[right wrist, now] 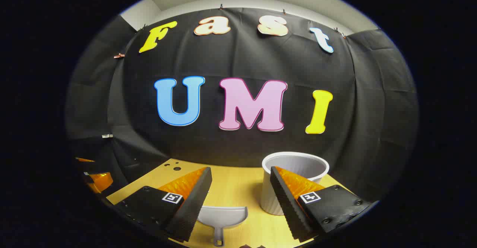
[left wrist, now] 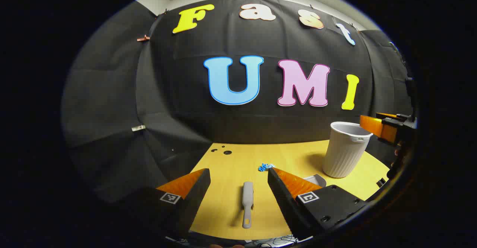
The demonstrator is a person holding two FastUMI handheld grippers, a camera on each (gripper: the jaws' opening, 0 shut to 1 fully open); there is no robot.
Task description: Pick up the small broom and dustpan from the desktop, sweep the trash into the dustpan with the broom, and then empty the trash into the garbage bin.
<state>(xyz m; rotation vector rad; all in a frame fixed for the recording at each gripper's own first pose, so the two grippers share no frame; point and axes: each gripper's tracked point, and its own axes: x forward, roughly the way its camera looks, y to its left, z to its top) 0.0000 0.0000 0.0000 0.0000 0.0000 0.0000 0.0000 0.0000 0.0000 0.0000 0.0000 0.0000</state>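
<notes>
A small grey broom [left wrist: 247,202] lies flat on the yellow desktop [left wrist: 231,166], handle toward me, below and between the fingers of my left gripper [left wrist: 238,177], which is open and above it. Blue scraps of trash [left wrist: 265,167] lie just beyond the broom. A corner of the grey dustpan [left wrist: 316,180] peeks out behind my left gripper's right finger. In the right gripper view the dustpan [right wrist: 223,218] lies on the desktop [right wrist: 234,188], handle toward me, under my open right gripper [right wrist: 240,188]. The ribbed white garbage bin [left wrist: 344,149] stands at the right, and the bin [right wrist: 294,183] is partly behind my right finger.
The other gripper [left wrist: 387,129] hovers at the far right edge of the left gripper view, beside the bin. Small dark holes [left wrist: 223,151] mark the desktop's far left corner. The black cloth wall closes the desk at the back and left.
</notes>
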